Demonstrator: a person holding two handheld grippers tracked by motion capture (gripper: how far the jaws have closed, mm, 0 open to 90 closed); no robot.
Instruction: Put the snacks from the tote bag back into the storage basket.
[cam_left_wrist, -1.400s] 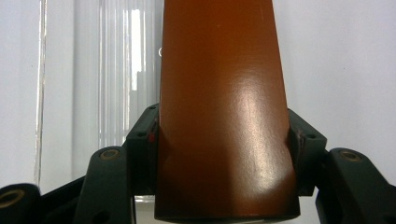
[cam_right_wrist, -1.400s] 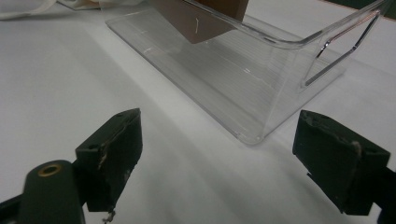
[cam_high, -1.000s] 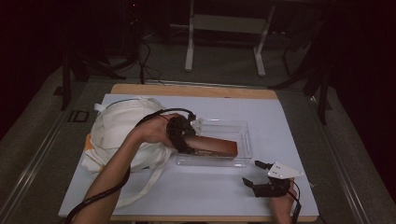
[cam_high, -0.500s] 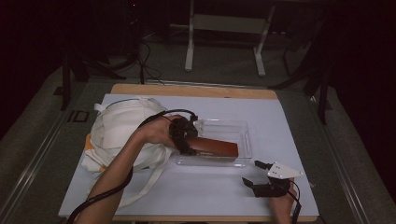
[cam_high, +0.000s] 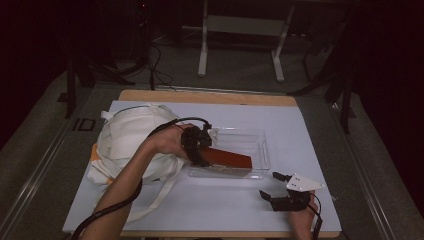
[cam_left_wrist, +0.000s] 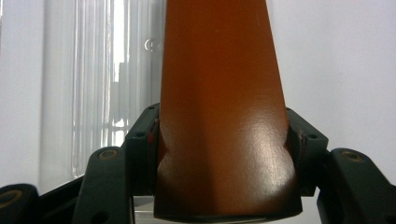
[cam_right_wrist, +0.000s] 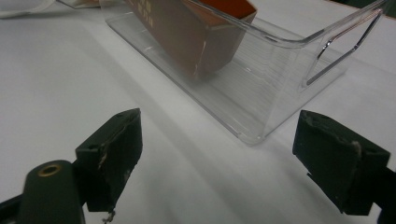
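The left tool (cam_high: 200, 146) is clamped on one end of a long orange-brown box (cam_high: 227, 158); in the left gripper view both black jaws press into the box's (cam_left_wrist: 223, 107) sides. The box reaches from the tool toward three o'clock and lies slanted inside a clear plastic tray (cam_high: 260, 150), its gripped end raised at the tray's nine o'clock rim, its far end low in the tray. From the right gripper view the box's (cam_right_wrist: 187, 32) far end sits behind the tray's (cam_right_wrist: 280, 88) see-through wall. The right tool (cam_high: 281, 186) rests on the desk (cam_high: 210, 205) at the tray's five o'clock, apart from it, jaws spread wide with nothing between them. A white cloth bag (cam_high: 127, 140) lies at the tray's nine o'clock, under the person's left forearm.
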